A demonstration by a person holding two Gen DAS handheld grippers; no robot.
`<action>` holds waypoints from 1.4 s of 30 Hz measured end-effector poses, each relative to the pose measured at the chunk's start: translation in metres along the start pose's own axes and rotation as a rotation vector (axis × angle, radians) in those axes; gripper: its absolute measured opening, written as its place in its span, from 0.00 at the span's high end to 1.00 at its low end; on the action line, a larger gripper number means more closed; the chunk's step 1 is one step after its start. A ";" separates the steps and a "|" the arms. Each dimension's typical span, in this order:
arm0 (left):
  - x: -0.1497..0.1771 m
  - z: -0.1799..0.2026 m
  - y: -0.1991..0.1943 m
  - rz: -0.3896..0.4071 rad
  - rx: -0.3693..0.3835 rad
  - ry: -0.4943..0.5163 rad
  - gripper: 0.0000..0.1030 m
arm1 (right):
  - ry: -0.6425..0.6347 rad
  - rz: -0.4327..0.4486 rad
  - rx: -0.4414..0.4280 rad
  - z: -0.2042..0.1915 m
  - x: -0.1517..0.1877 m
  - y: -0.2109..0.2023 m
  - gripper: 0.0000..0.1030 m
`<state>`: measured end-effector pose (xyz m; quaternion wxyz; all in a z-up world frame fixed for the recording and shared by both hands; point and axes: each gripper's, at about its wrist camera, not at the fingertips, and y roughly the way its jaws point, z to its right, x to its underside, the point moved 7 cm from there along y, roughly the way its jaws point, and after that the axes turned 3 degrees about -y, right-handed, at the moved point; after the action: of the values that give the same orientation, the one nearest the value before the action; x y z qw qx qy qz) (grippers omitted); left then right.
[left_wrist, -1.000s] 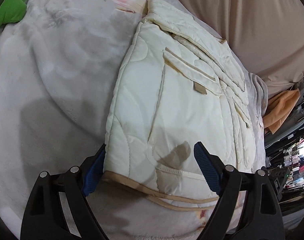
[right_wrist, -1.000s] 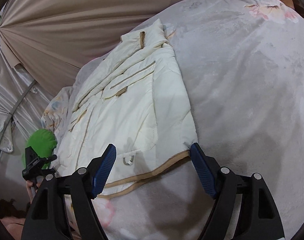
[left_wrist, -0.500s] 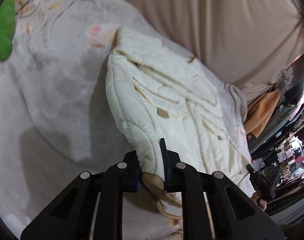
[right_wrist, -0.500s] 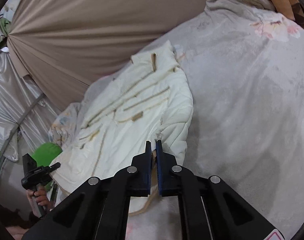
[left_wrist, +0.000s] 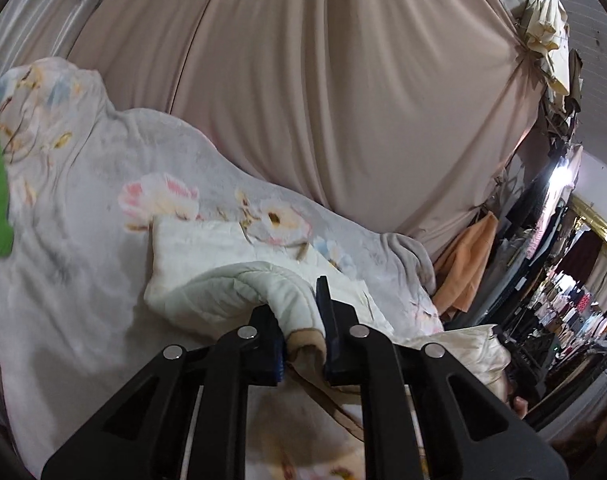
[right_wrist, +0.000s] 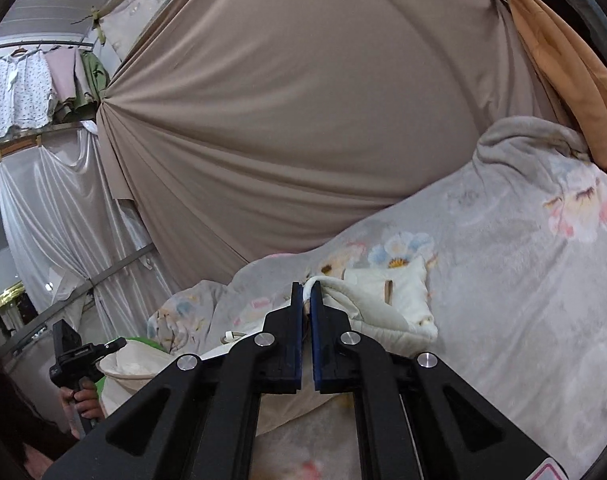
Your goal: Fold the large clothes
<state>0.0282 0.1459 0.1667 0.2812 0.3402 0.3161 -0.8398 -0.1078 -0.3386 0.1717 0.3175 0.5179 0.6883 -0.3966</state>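
Cream quilted jacket [left_wrist: 223, 280], tan-trimmed, lying on the floral grey blanket [left_wrist: 83, 240].

Left wrist view: the jacket's near hem is raised and doubled back over its far part, forming a rounded fold. Tan binding [left_wrist: 303, 340] shows at the lifted edge. The left gripper [left_wrist: 301, 334] has its jaws pinched on this hem, thick padding filling the gap between them. A beige curtain [left_wrist: 343, 100] hangs behind the blanket; an orange cloth [left_wrist: 467, 264] hangs past the blanket's right end.

Right wrist view: the jacket [right_wrist: 383, 300] lies on the blanket [right_wrist: 523, 280], collar end away, one tan strip on its top. The right gripper [right_wrist: 306, 300] has its jaws pressed almost together on a thin cream edge. Beside the blanket's left end a hand grips the other handle [right_wrist: 69, 356]. No legible writing or brand in either view.
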 end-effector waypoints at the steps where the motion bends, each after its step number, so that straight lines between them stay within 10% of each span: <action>1: -0.009 -0.006 0.010 -0.002 -0.022 0.003 0.88 | -0.024 -0.012 0.008 0.001 -0.012 0.021 0.96; 8: -0.059 -0.085 0.154 -0.119 -0.249 -0.005 0.87 | 0.047 -0.163 0.120 0.057 -0.043 0.183 0.96; 15: -0.027 -0.173 0.283 -0.308 -0.461 -0.067 0.83 | 0.170 -0.361 0.278 0.142 0.020 0.317 0.94; 22: -0.026 -0.182 0.264 -0.220 -0.318 -0.124 0.70 | 0.254 -0.321 0.198 0.165 0.037 0.320 0.80; 25: -0.040 -0.168 0.222 -0.120 -0.234 -0.127 0.47 | 0.193 -0.228 0.178 0.157 0.020 0.288 0.45; 27: -0.051 -0.161 0.192 -0.016 -0.263 -0.081 0.12 | 0.158 -0.230 0.162 0.150 0.018 0.273 0.43; 29: -0.059 -0.154 0.173 0.064 -0.308 -0.022 0.05 | 0.155 -0.268 0.145 0.147 0.023 0.270 0.38; 35: -0.037 -0.158 0.225 -0.157 -0.327 0.023 0.05 | 0.168 -0.392 0.172 0.146 0.051 0.291 0.34; 37: -0.024 -0.169 0.248 -0.229 -0.381 0.017 0.07 | 0.117 -0.428 0.246 0.144 0.058 0.301 0.53; 39: -0.016 -0.177 0.258 -0.256 -0.442 0.036 0.37 | 0.079 -0.445 0.248 0.135 0.057 0.305 0.82; 42: -0.017 -0.180 0.255 -0.240 -0.472 0.053 0.73 | 0.050 -0.311 0.177 0.114 0.029 0.288 0.89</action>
<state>0.2846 0.1170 -0.0095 0.2426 0.2471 0.5486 -0.7610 0.1654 -0.3821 0.0290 0.1882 0.4410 0.7301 -0.4868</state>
